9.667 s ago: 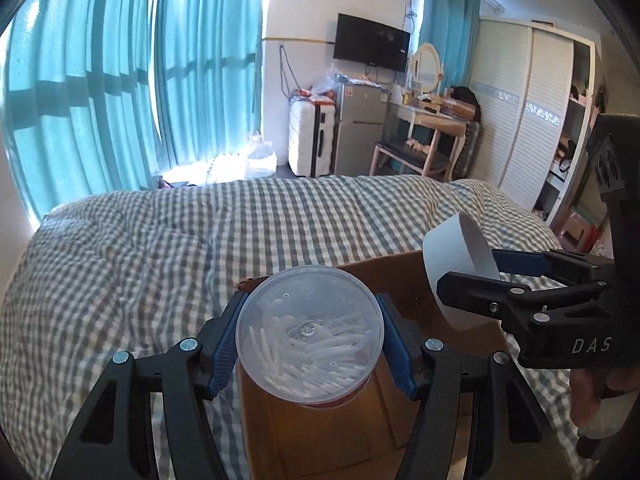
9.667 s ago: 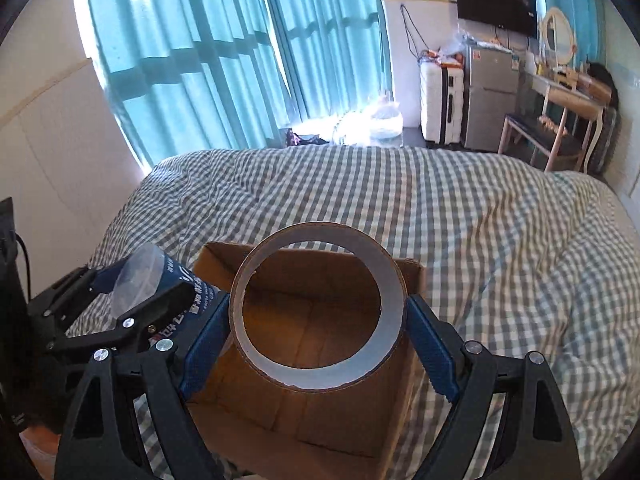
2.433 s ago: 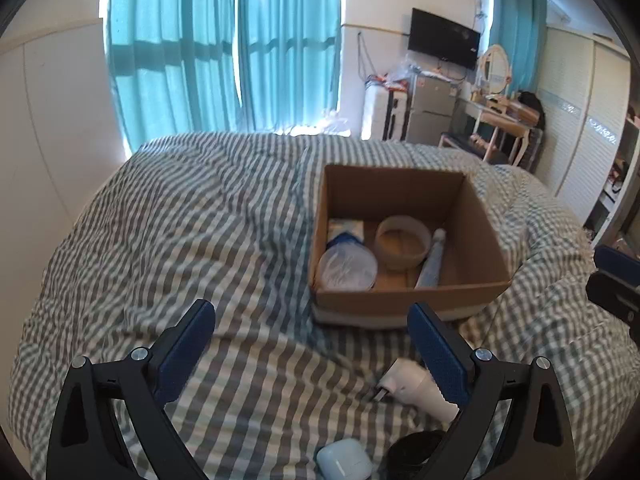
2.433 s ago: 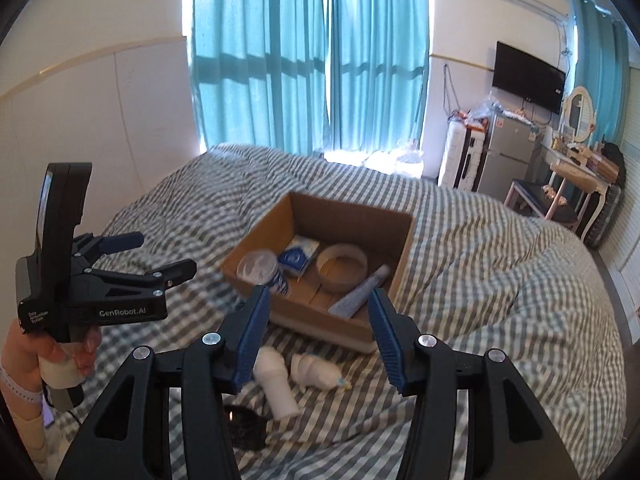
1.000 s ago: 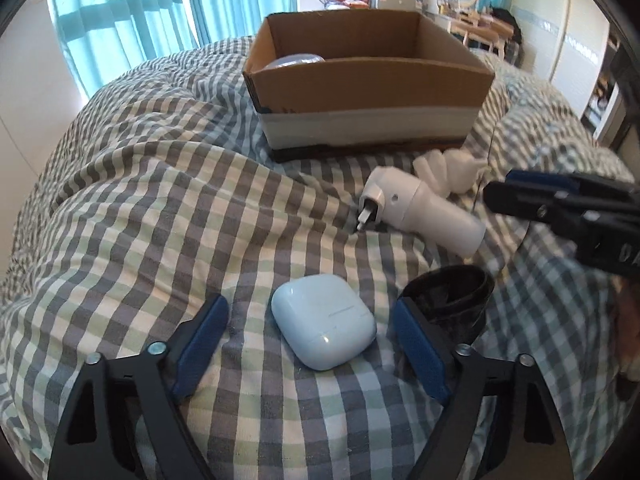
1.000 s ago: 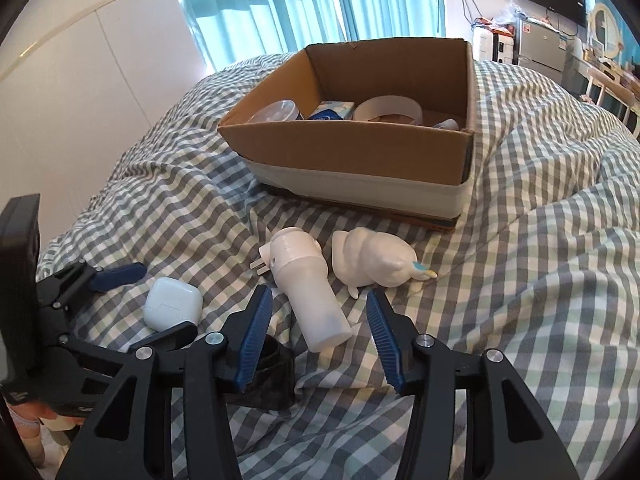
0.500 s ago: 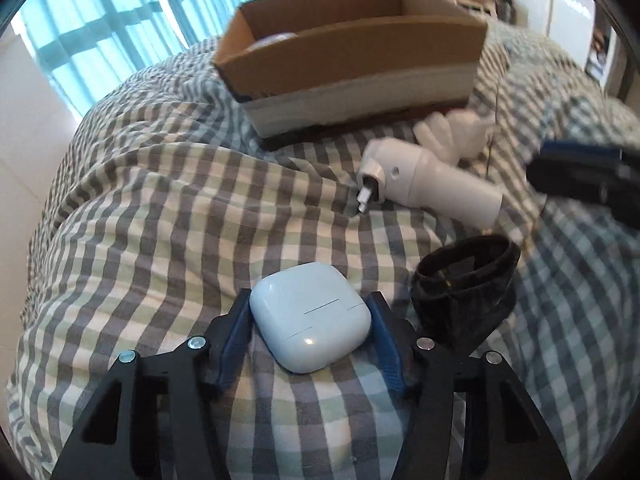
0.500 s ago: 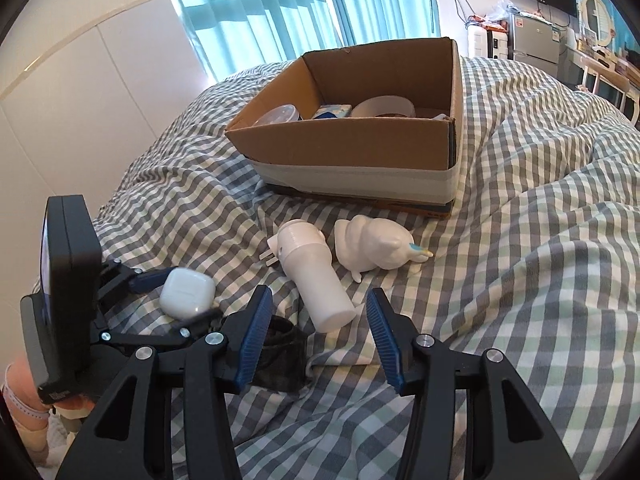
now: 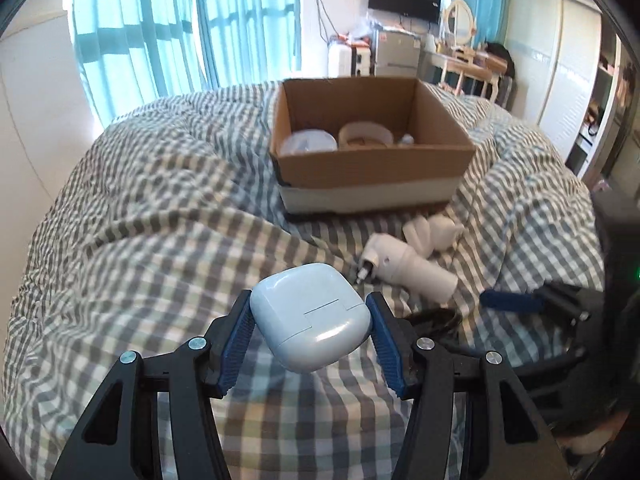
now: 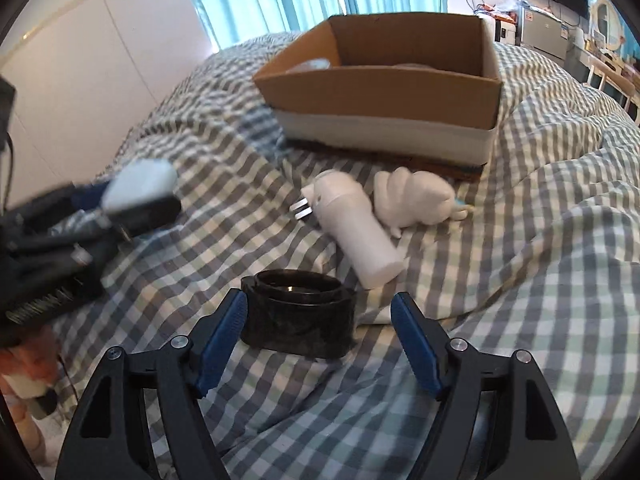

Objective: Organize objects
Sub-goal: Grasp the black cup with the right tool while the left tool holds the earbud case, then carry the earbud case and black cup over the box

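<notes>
My left gripper (image 9: 310, 330) is shut on a white earbud case (image 9: 310, 316) and holds it above the checked bedspread; the case also shows blurred in the right wrist view (image 10: 140, 188). My right gripper (image 10: 318, 326) is open around a black round holder (image 10: 299, 314) that lies on the bed, its left pad (image 10: 224, 332) close to the holder and the right one apart. A white plug-in device (image 10: 352, 226) and a white figurine (image 10: 416, 200) lie beyond it. The cardboard box (image 9: 372, 176) stands further back, with a clear tub, a tape roll and a tube inside.
The checked bedspread (image 9: 152, 208) is rumpled, with folds around the box. A white wall panel (image 10: 92, 48) runs along the left of the bed. Curtains, a fridge, a desk and a wardrobe stand far behind.
My left gripper has lifted the earbud case off the bed and tilted up toward the box. My right gripper has come down and forward so that the black holder sits between its fingers.
</notes>
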Motion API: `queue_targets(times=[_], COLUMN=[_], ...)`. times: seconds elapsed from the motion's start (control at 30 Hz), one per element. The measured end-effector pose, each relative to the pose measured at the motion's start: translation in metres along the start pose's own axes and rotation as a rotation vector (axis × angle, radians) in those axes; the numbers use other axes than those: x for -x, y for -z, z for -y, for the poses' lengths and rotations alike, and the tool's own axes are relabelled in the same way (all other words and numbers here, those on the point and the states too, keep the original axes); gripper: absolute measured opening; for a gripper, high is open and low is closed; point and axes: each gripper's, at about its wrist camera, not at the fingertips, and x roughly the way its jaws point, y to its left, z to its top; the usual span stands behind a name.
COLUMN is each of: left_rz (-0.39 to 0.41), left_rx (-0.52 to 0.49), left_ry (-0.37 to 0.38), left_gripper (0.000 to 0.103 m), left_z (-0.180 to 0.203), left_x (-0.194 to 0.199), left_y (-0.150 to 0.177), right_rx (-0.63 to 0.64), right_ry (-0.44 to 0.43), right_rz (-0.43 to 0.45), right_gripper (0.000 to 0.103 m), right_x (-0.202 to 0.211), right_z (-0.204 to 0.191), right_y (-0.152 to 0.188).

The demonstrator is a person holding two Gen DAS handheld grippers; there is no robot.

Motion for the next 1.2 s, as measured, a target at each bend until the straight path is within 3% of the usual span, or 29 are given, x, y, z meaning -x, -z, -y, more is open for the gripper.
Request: queue_targets(times=[0.23,0.73,1.2], left_rz=[-0.016,-0.005,0.072], left_rx=[0.04,0.056,0.037], left_ry=[0.032,0.053,0.055], left_gripper=[0.057,0.057,0.057], left_z=[-0.011,-0.011,-0.003], left_x=[-0.007,0.005,0.047], left_y=[0.003,0.011,0.007], right_rx=[0.02,0.044,0.058], right_ry=[0.02,0.054,0.076], right_rz=[-0.07,-0.082,0.091], right_gripper=[0.074,0.075,0.075], right_x=[-0.026,-0.039,0.031], right_z=[-0.013,-0.023,-0.031], right_y=[0.002,0.005,0.002])
